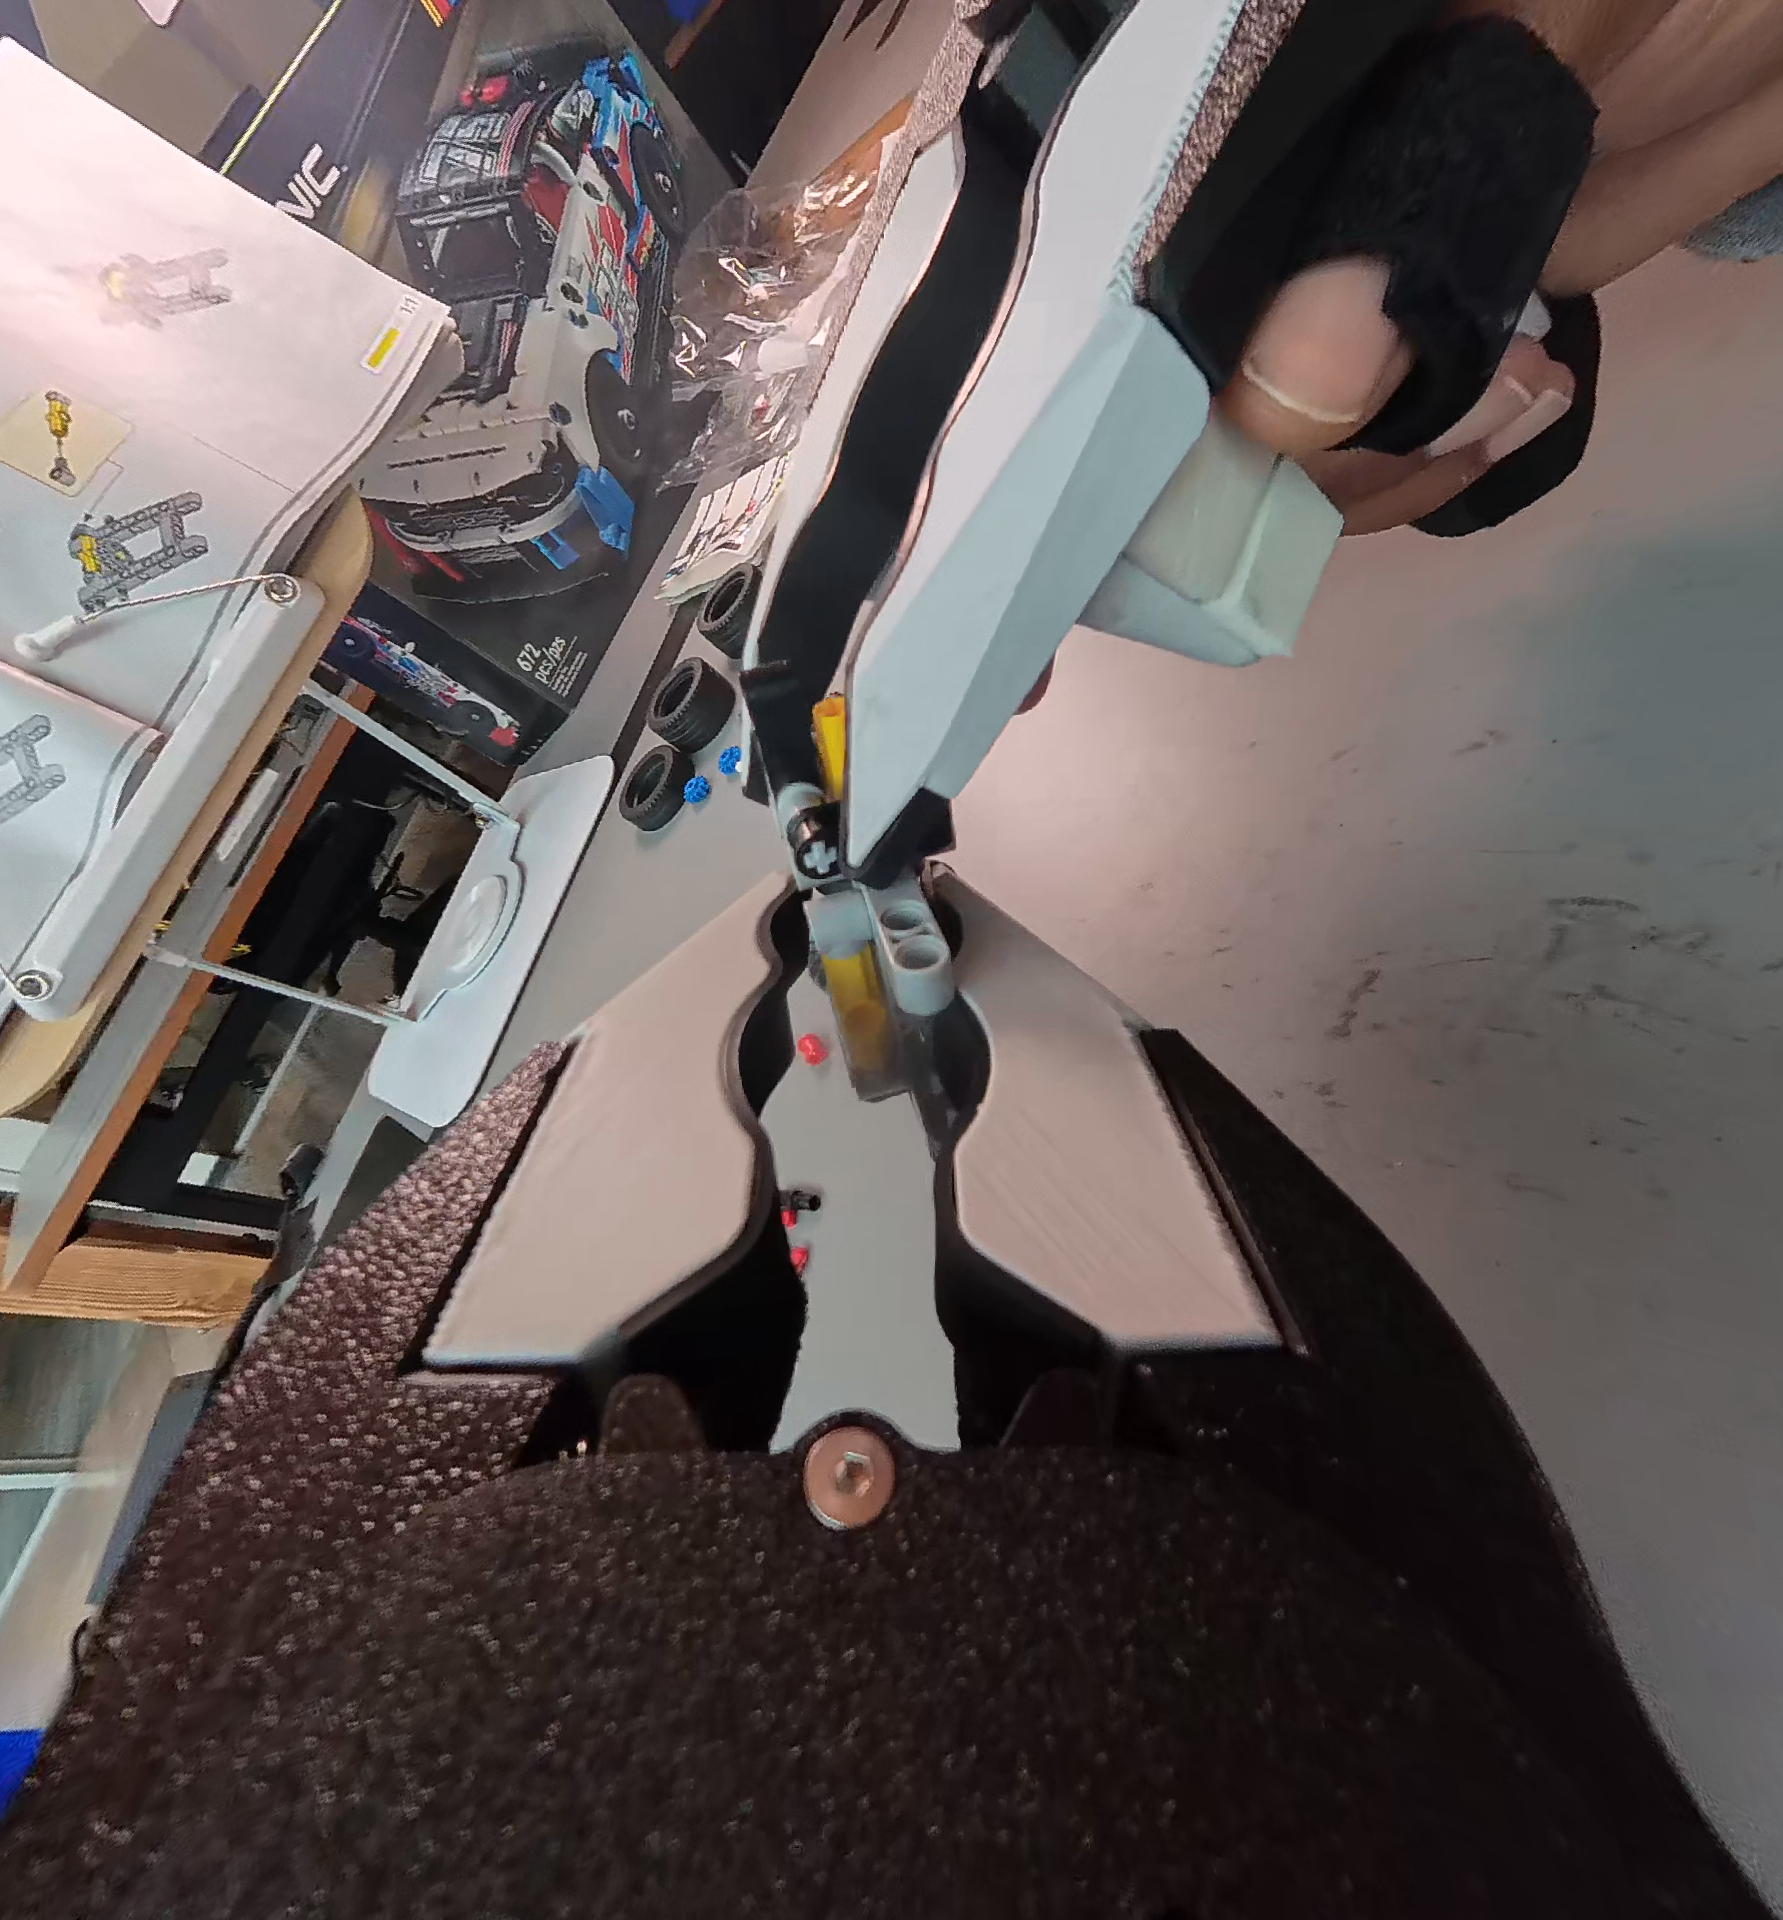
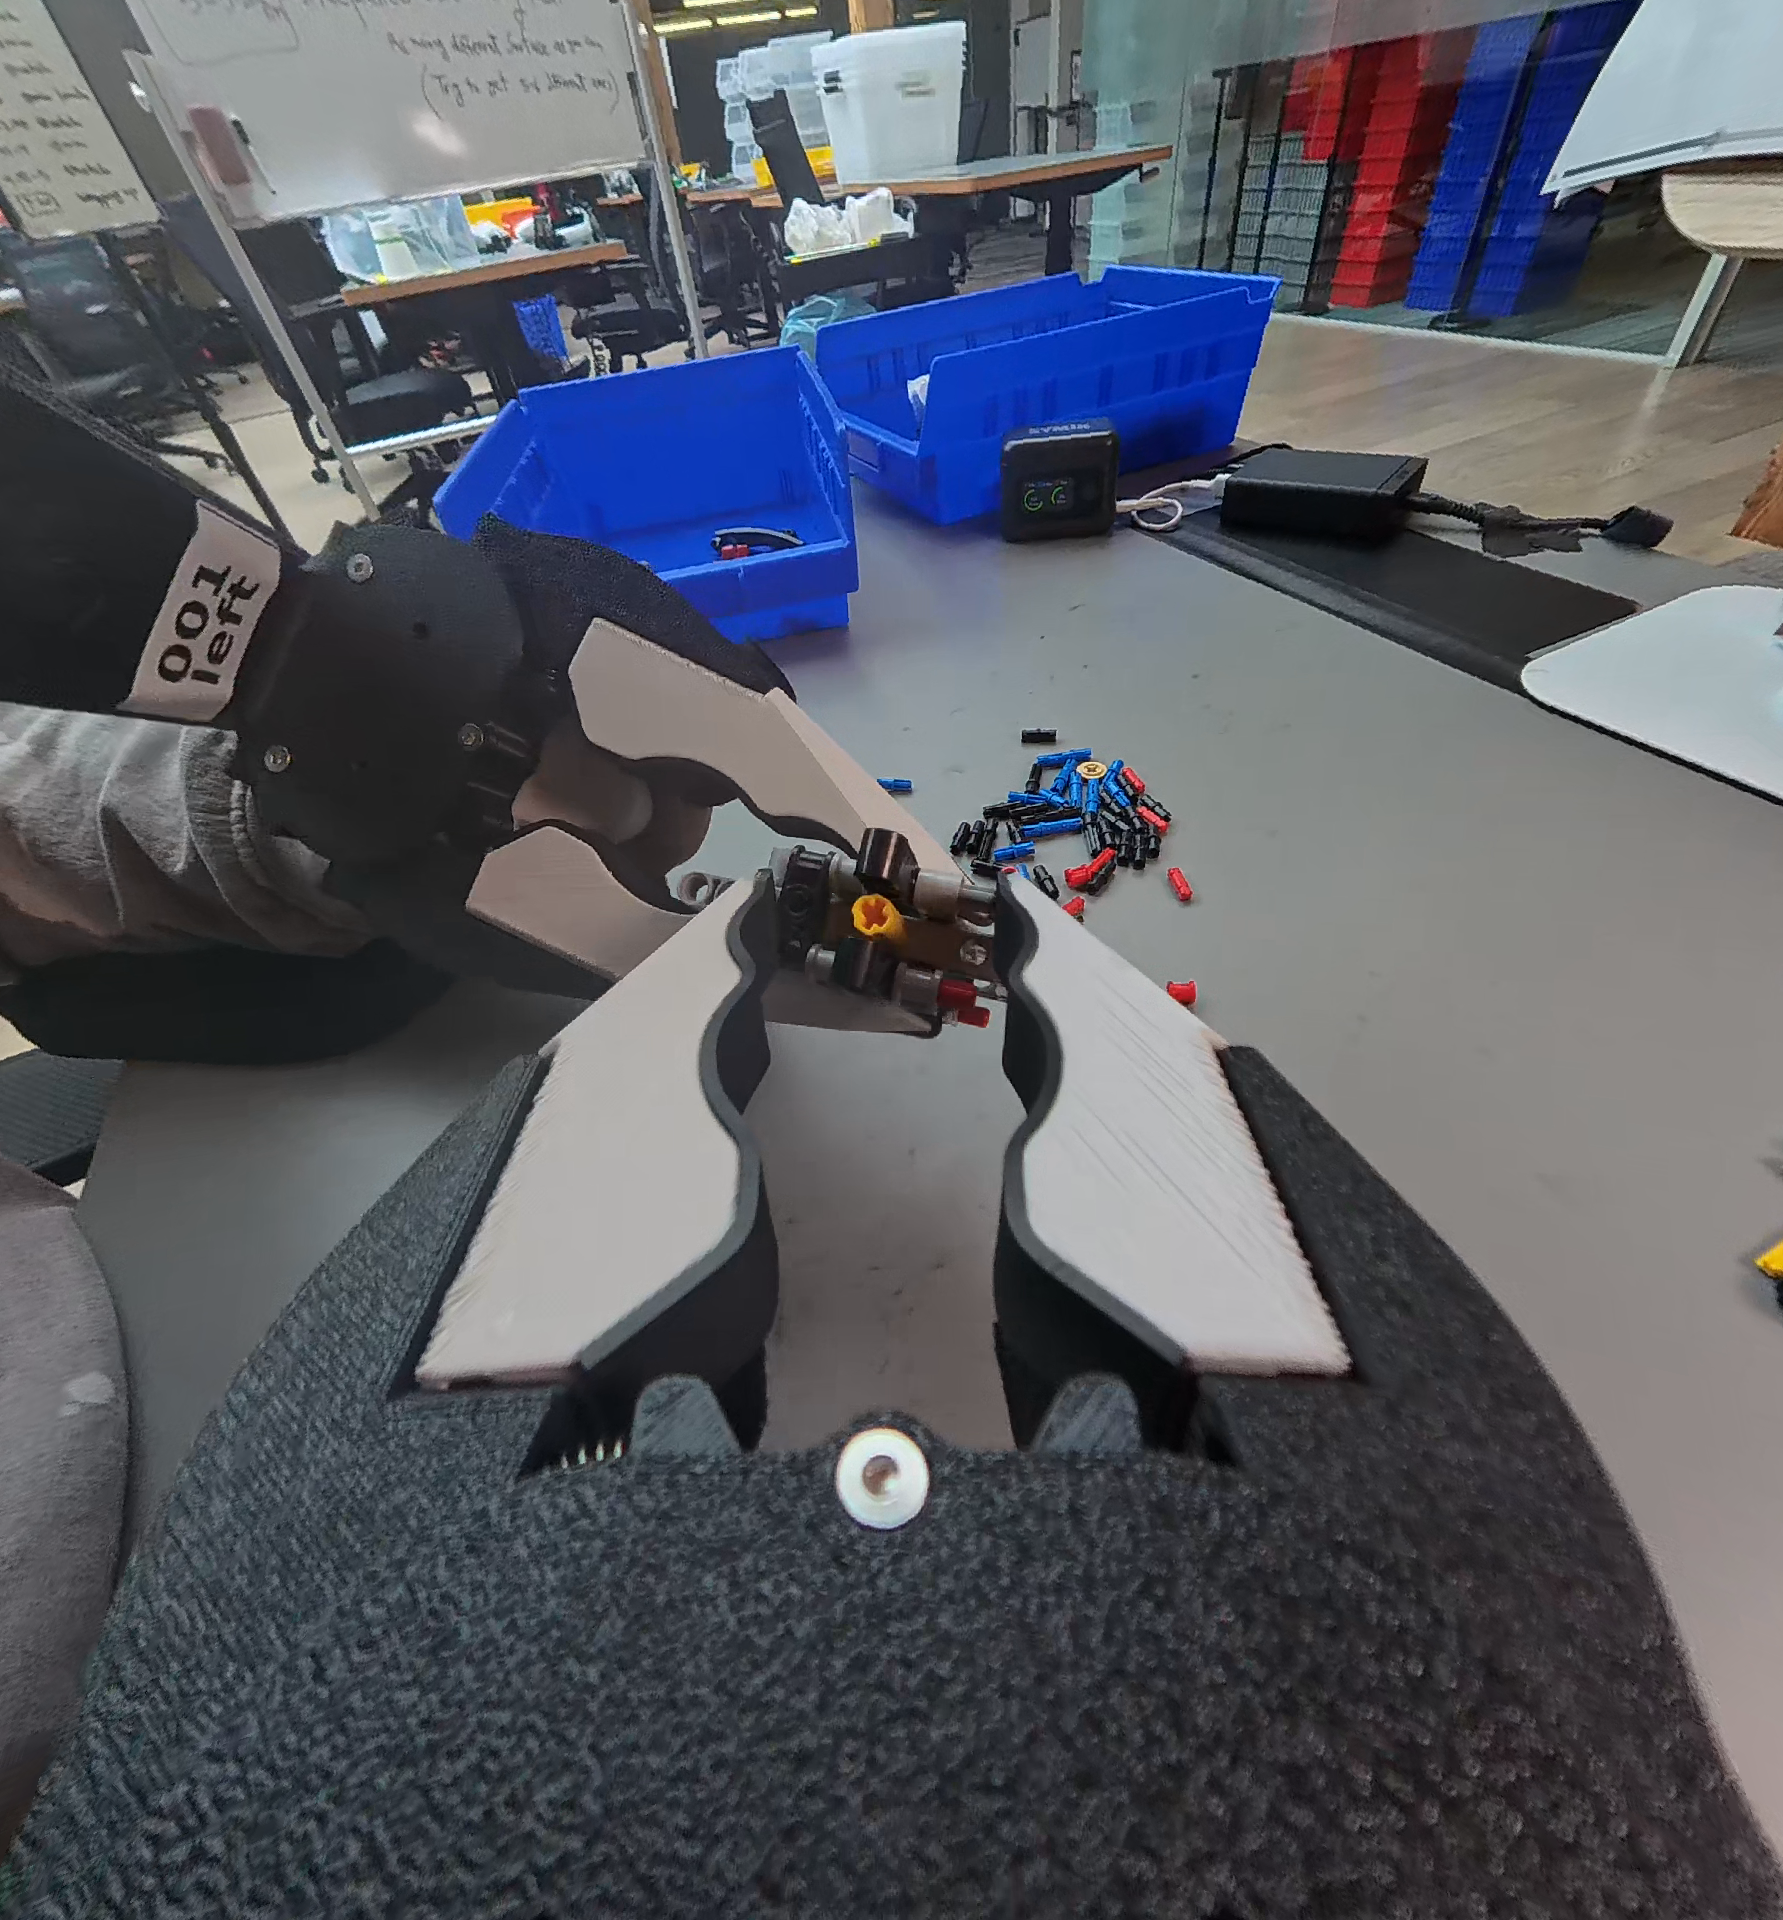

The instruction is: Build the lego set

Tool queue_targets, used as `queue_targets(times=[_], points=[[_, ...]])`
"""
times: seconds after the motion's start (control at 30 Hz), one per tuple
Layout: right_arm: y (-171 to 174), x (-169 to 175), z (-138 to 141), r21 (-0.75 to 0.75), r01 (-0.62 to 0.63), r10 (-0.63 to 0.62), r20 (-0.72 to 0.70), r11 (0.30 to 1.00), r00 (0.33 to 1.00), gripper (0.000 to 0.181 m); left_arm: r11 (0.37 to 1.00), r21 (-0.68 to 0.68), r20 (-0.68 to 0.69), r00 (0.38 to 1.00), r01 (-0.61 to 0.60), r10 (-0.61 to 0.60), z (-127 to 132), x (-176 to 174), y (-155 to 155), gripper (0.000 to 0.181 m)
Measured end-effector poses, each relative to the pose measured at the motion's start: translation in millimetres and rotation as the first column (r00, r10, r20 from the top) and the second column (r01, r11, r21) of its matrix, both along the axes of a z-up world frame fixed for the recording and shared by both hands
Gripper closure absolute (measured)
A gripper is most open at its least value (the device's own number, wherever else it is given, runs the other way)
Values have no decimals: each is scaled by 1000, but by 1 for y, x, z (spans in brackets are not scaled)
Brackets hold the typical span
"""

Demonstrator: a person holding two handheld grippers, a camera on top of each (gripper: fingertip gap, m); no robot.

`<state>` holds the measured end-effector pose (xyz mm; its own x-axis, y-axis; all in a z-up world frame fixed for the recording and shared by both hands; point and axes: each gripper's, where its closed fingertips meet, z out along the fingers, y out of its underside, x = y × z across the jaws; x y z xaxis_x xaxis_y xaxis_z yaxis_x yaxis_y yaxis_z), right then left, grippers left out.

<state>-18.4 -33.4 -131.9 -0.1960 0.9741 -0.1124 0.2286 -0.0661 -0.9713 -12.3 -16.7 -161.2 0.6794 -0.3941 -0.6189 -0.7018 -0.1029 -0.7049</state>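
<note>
The lego assembly (image 2: 882,940) is a small cluster of grey connectors, black pins and a dark beam, with a yellow axle end showing its cross-shaped face and a red pin tip poking out at the lower right. It is held in the air above the grey table (image 2: 1386,831), pinched from both sides. The right tongs (image 2: 879,935) are clenched on its two ends, and the left tongs (image 2: 845,914) come in from the left and grip the same assembly.

In the left wrist view the assembly (image 1: 882,977) shows another face: a light grey beam with two round holes, a yellow piece under a translucent part, and a white cross-holed connector where the right tongs (image 1: 835,831) press down on it. The left tongs (image 1: 856,935) close around its lower end. A person's hand (image 1: 1386,343), in a black strap, works the right tool.

Only this view shows the open instruction booklet (image 1: 139,395) on its stand, the lego box (image 1: 513,343) pictured with a race car, three black tyres (image 1: 684,707) and a clear plastic bag (image 1: 762,281).

Only the right wrist view shows the pile of blue, black and red pins (image 2: 1074,821) on the table just beyond the assembly, two blue bins (image 2: 658,488) farther back and a whiteboard (image 2: 399,94).
</note>
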Motion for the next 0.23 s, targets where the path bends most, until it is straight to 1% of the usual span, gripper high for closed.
queue_targets(times=[0.03,0.1,0.23], points=[[1,0,0,-9,7,-7,2,1000,1000,141,1000,8,-25,1000,-12,12,0,-1,1,160],[2,0,-1,-17,17,-17,0,1000,1000,141,999,21,-66,997,-28,29,-1,-3,2,161],[2,-1,-3,-39,17,-17,-2,999,1000,142,1000,0,-38,999,-23,23,-3,-2,1,160]])
